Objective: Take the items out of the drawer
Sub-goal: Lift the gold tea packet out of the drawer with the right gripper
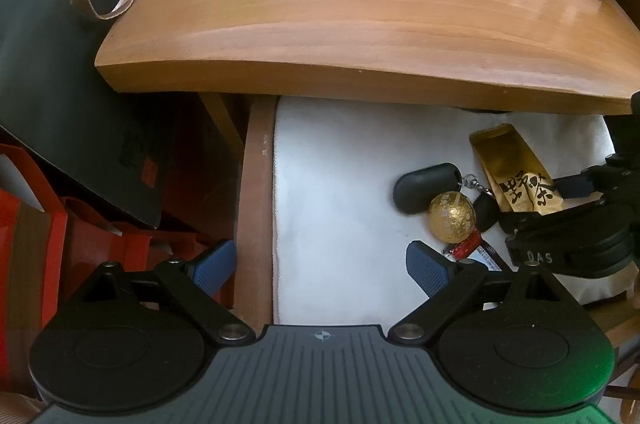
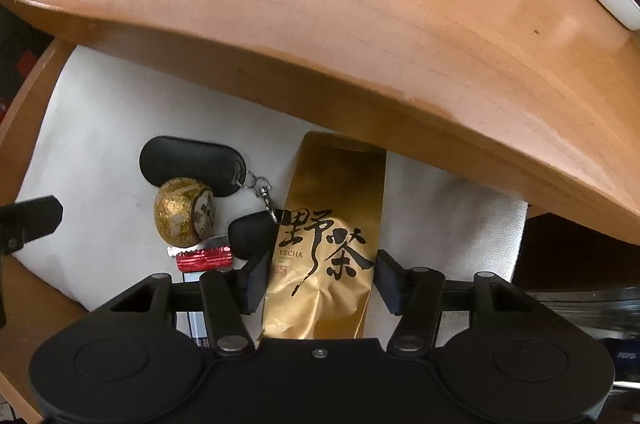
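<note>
In the left wrist view, the drawer is pulled out under the wooden bench and has a white cloth lining. On the lining, at the right side, lie a gold tea packet, a black key fob, a gold foil ball and a small red foil piece. The left gripper has its fingers wide apart and holds nothing; one is outside the left wall of the drawer, the other above the lining.

In the right wrist view, the same things lie in the drawer. The right gripper has its fingers on both sides of the gold tea packet, very close to its edges. I cannot tell if they already press it. The black key fob, gold foil ball and red foil piece are just left of the packet.
</note>
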Motion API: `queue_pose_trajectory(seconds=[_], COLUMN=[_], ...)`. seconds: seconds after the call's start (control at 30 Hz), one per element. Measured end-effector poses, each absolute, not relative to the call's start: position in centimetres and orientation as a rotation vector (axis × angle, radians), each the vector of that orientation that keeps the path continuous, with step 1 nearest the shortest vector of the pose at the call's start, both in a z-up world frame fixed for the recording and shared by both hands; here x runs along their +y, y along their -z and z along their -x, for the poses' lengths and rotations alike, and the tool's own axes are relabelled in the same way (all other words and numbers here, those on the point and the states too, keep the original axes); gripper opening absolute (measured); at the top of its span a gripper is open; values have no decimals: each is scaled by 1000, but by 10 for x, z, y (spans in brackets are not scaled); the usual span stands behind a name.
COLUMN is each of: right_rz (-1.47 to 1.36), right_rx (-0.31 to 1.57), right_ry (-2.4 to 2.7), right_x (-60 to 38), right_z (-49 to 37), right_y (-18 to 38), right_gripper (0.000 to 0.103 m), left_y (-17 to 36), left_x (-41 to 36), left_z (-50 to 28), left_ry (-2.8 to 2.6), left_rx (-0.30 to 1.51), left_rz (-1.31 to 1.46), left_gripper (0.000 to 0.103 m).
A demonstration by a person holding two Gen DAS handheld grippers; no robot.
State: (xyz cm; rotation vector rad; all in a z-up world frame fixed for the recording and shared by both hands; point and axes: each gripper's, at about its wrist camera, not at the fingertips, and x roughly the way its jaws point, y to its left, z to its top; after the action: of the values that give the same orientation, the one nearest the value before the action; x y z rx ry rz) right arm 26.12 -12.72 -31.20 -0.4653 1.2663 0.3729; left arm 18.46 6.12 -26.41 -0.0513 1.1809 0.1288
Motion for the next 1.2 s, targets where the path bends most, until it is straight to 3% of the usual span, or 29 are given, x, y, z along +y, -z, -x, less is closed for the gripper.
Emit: queue_pose_trajectory(seconds=[0.7, 1.03, 1.2], right_rz=[348, 266, 247], right_rx=[1227, 1208, 1177], right_ry=[-484, -562, -591], right_x=[-169, -198, -191], right_z=[-243, -196, -185], right_y=[266, 194, 193], right_gripper=[50, 50, 50], left_y=[258, 261, 263], left_x=[62, 64, 63], left_z=[-180, -178, -178], left_ry=[-135, -140, -140], left_rx=[1176, 1182, 1187], left_rz=[47, 47, 46], left_gripper=[94, 94, 94])
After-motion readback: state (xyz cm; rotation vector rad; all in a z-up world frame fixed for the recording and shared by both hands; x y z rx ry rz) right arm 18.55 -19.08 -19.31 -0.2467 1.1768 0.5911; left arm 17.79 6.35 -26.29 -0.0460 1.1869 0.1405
